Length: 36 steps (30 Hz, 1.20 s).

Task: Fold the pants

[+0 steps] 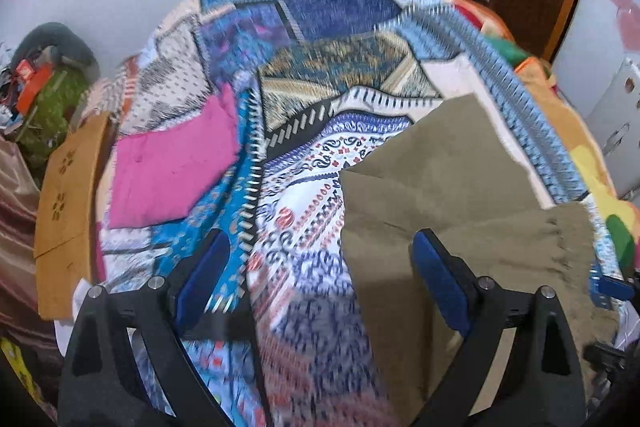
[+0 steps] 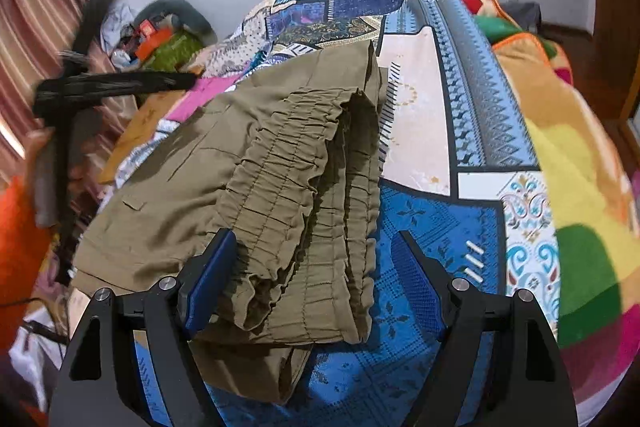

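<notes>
The olive-green pants [image 2: 248, 163] lie folded on a patterned bedspread [image 2: 472, 131], with the gathered elastic waistband [image 2: 304, 195] doubled over on top. My right gripper [image 2: 316, 275] is open, its jaws standing either side of the waistband end, just above it. In the left wrist view the pants [image 1: 448, 187] lie at the right, and my left gripper [image 1: 320, 279] is open above their left edge. Its right finger [image 1: 436, 275] is over the cloth and its left finger [image 1: 204, 275] is over the bedspread [image 1: 304, 195]. Neither gripper holds anything.
A pink folded cloth [image 1: 176, 163] lies on the bed left of the pants. A brown cardboard piece [image 1: 68, 203] sits at the bed's left edge. A colourful blanket [image 2: 568, 163] is heaped on the right. Clutter [image 2: 160, 39] lies by the wall at the left.
</notes>
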Motion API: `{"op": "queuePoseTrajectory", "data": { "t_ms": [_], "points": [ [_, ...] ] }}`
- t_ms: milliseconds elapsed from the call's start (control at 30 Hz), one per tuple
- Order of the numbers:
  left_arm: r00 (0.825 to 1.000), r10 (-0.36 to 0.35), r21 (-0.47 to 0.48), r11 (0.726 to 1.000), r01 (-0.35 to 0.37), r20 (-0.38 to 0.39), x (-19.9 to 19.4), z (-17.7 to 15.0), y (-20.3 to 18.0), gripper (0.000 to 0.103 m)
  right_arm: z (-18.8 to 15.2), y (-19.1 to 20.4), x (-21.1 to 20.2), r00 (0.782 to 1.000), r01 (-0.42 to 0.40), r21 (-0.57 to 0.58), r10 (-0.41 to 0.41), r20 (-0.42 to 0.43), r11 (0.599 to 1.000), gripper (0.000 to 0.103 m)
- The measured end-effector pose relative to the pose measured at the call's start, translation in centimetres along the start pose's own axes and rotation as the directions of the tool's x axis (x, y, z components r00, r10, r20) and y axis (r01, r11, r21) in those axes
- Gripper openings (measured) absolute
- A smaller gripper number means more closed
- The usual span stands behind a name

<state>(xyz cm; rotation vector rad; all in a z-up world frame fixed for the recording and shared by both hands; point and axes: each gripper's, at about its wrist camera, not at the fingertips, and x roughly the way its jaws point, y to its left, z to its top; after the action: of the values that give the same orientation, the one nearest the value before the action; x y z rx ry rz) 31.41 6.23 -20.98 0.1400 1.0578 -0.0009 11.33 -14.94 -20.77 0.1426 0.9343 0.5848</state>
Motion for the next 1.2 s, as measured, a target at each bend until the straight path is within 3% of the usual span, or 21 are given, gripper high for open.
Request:
{"op": "queuePoseTrajectory", "data": {
  "t_ms": [200, 267, 333, 433, 767, 967, 1200],
  "points": [
    [0.994, -0.004, 0.037, 0.999, 0.008, -0.106, 5.7, 0.7, -0.6, 0.098, 0.4, -0.1, 0.1, 1.000, 0.001, -0.016, -0.001, -0.005, 1.000, 0.080],
    [0.995, 0.013, 0.016, 1.000, -0.011, -0.098, 6.3, 0.3, -0.3, 0.103, 0.7, -0.1, 0.1, 1.000, 0.017, -0.023, -0.017, -0.003, 1.000, 0.080],
    [0.997, -0.006, 0.002, 1.000, 0.006, -0.076, 6.3, -0.2, 0.0, 0.103, 1.0, -0.3, 0.1, 1.000, 0.029, -0.023, -0.029, -0.001, 0.999, 0.080],
    [0.998, 0.035, -0.005, 0.999, -0.035, -0.055, 5.9, -1.1, 0.7, 0.103, 1.6, -0.7, 0.3, 0.999, 0.054, -0.009, -0.054, 0.002, 0.999, 0.080],
    [0.986, 0.159, -0.095, 0.982, -0.164, -0.058, 1.7, -6.6, 3.7, 0.103, 1.7, 0.9, -1.8, 0.997, 0.076, -0.043, -0.075, 0.037, 0.996, 0.080],
    [0.990, 0.123, -0.137, 0.982, -0.132, -0.067, -2.3, -11.8, 4.1, 0.103, 0.9, 3.5, -2.9, 0.997, 0.053, -0.096, -0.048, 0.055, 0.994, 0.082],
    [0.999, 0.026, -0.178, 0.983, -0.034, -0.047, -6.1, -17.0, 2.6, 0.103, -0.9, 5.3, -3.2, 0.996, 0.077, -0.153, -0.068, 0.062, 0.985, 0.082]
  ]
}}
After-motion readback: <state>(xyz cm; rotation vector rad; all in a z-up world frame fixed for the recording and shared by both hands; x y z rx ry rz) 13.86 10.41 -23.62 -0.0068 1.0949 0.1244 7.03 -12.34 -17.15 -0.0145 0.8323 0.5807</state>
